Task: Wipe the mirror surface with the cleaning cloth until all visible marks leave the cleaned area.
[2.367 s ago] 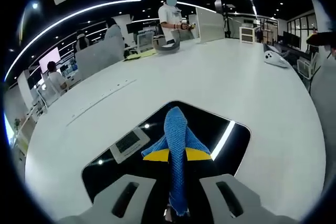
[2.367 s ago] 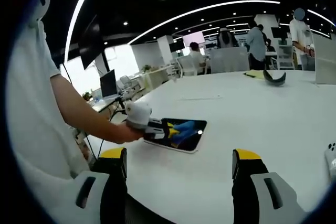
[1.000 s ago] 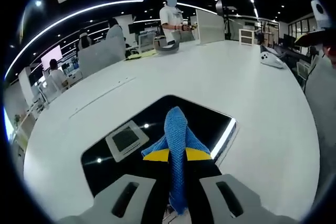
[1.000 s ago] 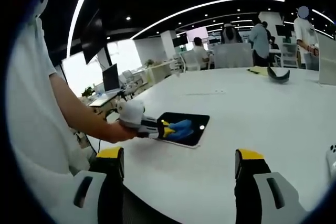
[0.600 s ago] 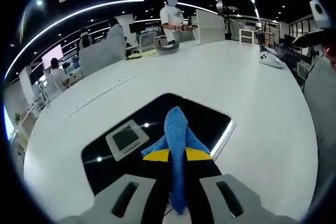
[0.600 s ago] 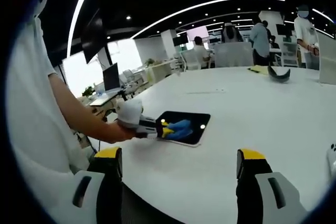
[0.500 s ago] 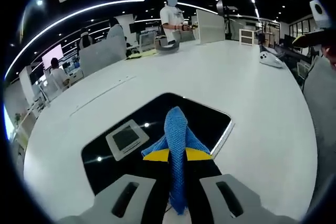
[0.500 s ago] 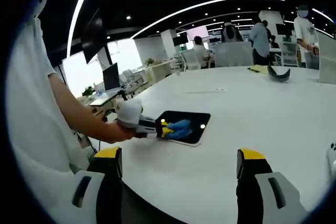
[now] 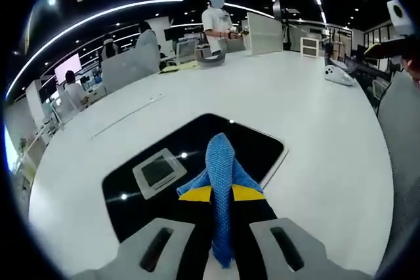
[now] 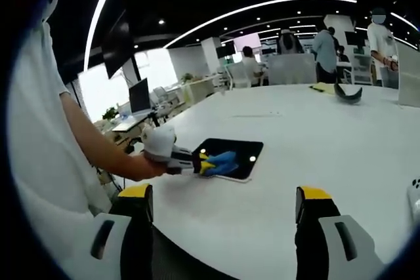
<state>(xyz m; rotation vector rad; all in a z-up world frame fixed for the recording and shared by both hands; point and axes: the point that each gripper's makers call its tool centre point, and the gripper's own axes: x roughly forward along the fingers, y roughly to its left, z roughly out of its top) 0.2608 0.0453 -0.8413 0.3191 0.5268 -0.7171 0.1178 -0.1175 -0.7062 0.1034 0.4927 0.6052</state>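
Mirror is lying flat on the white table, dark glass bouncing back the ceiling lights. Left gripper has its fingers clamped on the blue cleaning cloth, which is pressed on the mirror's near edge. Right gripper hovers well off to the side, fingers spread wide, holding nothing.

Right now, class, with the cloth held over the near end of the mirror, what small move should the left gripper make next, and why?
Probably push the cloth forward along the mirror. The left gripper is clamped on it at the near end, and the far part of the glass lies ahead of it. The right gripper hangs open, off the mirror.
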